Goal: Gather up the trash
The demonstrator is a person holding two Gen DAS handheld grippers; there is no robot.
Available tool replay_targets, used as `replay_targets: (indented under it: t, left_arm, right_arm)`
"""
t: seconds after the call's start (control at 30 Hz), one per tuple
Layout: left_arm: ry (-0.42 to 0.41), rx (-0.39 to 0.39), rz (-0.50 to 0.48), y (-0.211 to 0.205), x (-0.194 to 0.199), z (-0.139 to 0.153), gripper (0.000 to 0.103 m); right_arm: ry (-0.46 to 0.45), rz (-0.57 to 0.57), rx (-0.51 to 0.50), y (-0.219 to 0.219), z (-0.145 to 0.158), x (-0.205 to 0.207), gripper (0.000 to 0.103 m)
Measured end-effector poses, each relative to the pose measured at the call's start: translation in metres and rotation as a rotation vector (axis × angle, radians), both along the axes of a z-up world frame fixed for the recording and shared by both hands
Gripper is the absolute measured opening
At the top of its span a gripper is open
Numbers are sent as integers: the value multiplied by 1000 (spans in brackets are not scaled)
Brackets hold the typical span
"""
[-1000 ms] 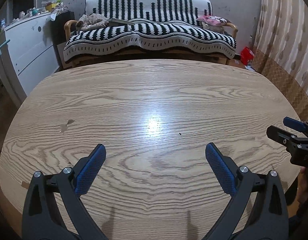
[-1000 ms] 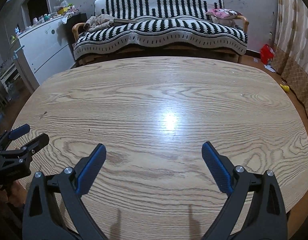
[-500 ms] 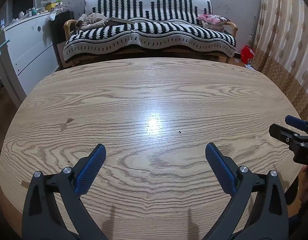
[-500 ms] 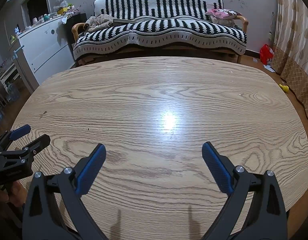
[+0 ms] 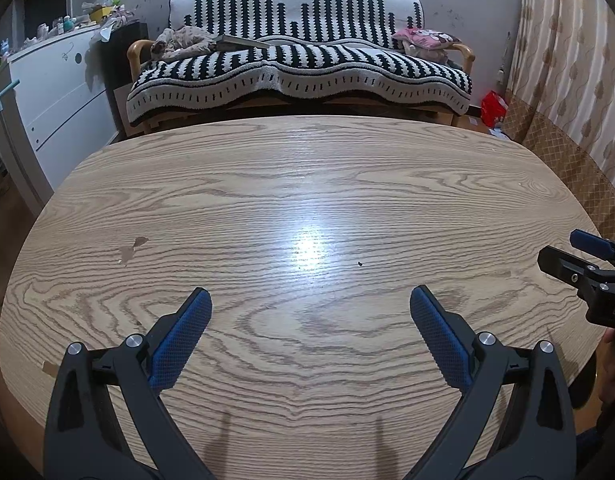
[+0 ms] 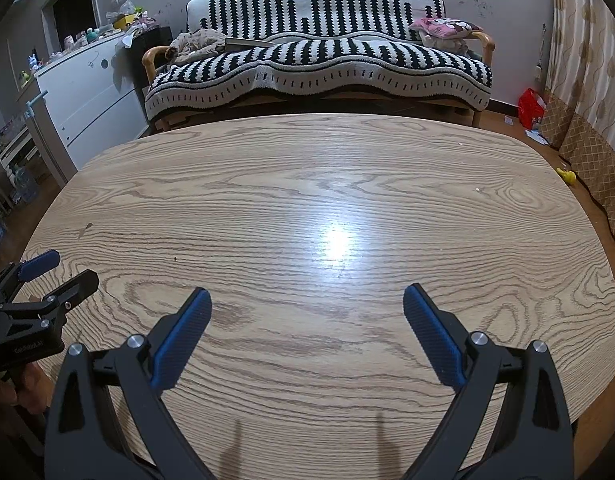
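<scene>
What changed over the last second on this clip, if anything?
Almost nothing. The left gripper and right gripper hang open over the bare wooden table as before, holding nothing. The views drifted only very slightly; nothing was grasped or released. The sofa and dresser behind look unchanged.

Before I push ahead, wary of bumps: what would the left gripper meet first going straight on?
Probably nothing soon: the left gripper points across the bare wooden table; beyond its far edge stands the striped sofa.
</scene>
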State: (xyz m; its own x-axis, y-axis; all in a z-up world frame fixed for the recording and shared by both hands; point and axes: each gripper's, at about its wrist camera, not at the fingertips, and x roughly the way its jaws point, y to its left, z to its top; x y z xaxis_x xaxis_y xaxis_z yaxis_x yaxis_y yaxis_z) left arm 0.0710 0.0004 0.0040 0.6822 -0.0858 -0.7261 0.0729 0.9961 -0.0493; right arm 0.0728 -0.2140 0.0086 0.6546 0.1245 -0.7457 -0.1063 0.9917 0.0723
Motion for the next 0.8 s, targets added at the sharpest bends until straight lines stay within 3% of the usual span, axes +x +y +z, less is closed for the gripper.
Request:
replay_targets:
  t: [0.8]
  left_arm:
    - [5,-1,12,1,-3,0,96]
  right_arm:
    - [1,2,-1,-1,0,-1,93]
